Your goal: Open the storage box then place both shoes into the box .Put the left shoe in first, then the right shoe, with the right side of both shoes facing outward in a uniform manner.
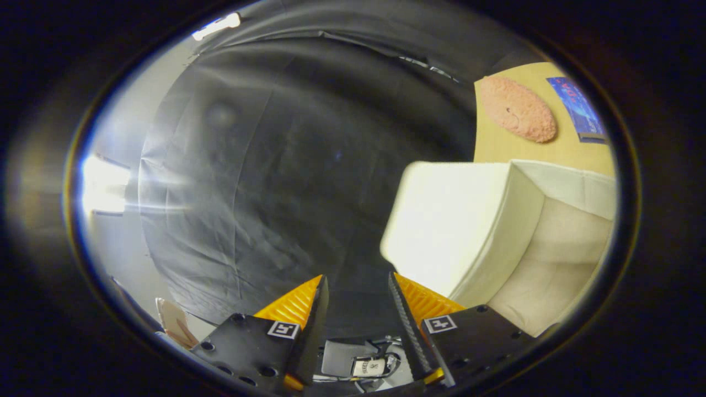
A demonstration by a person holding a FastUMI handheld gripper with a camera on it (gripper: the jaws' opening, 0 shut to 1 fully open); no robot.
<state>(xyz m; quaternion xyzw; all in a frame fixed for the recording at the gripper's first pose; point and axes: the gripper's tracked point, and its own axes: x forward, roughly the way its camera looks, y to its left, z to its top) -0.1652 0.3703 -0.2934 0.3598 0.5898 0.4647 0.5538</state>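
One claw [356, 284] shows, its two fingers spread with a gap between them and pinching nothing. One storage box [469, 231], pale and fabric-sided, sits just ahead and to the right of the fingers; its lid [441, 220] stands raised and the inside [551, 259] is partly cut off. Beyond the box, on the table [507, 149], lies one pink fuzzy slipper [515, 108] and one blue booklet [579, 110], cut off. Low between the fingers sits a dark labelled item [367, 364], hard to make out.
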